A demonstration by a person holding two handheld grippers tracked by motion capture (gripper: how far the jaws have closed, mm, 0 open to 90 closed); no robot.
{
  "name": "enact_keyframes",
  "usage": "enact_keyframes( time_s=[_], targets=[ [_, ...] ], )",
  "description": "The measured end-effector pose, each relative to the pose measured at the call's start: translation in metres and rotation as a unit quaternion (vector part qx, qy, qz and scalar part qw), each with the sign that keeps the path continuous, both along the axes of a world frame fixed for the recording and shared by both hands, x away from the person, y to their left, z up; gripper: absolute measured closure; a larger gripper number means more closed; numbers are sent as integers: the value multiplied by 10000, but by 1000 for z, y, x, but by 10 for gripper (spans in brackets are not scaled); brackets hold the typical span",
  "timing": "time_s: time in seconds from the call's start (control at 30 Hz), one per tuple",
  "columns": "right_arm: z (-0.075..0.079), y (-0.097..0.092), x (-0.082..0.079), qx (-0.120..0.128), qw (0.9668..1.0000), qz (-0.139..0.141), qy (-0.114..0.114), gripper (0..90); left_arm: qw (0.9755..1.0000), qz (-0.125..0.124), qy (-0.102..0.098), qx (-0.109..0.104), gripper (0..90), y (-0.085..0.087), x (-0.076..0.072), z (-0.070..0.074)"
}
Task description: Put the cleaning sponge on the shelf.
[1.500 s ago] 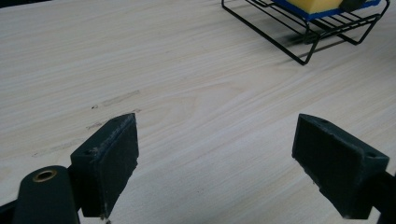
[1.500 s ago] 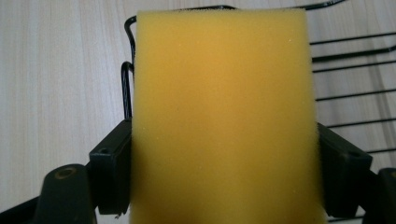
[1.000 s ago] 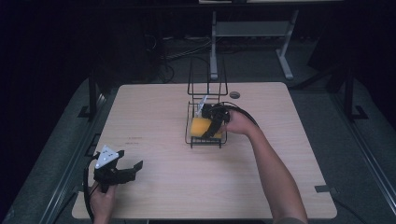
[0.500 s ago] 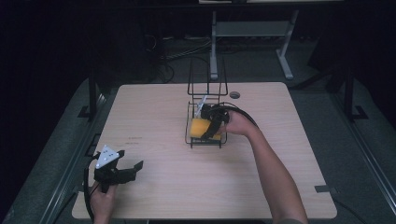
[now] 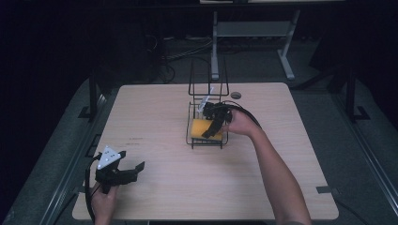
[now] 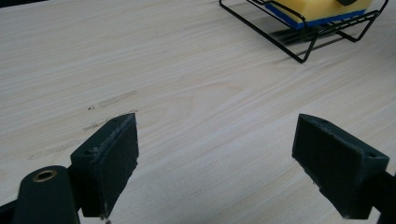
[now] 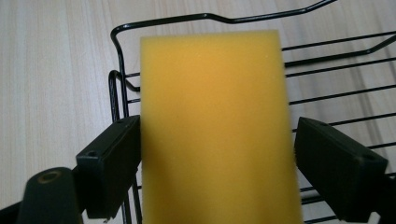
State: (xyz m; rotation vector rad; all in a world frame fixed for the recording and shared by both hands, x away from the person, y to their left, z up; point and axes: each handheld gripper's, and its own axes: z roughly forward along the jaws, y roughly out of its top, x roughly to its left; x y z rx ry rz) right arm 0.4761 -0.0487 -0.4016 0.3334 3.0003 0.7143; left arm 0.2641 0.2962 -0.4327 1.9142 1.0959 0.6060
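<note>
Little has shifted: my right hand-held gripper (image 7: 217, 177) stays spread around the sponge (image 7: 215, 126) lying in the wire rack (image 5: 207, 112). Judging by that, only withdrawing remains; the left hand-held gripper (image 6: 217, 163) rests spread over the worktop (image 5: 281, 154).

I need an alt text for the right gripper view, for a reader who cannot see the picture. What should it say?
A yellow sponge lies in a black wire rack on a light wooden table, seen from close above. The right gripper has its two black fingers on either side of the sponge; the left one is at its edge, the right one stands slightly apart.
</note>
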Motion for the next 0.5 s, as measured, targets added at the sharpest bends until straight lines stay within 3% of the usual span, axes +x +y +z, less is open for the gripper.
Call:
enact_keyframes(
  time_s=[0.1,0.27,0.5],
  targets=[
    [-1,-4,-1,232,9997,-58,-26,156,10000,-8,5,9,140,0,0,0],
    [-3,-13,0,361,9993,-120,-59,149,10000,-26,17,38,141,-1,0,0],
    [6,-19,-1,571,9981,-179,-143,145,10000,-23,27,27,141,-2,1,-1]
  ],
)
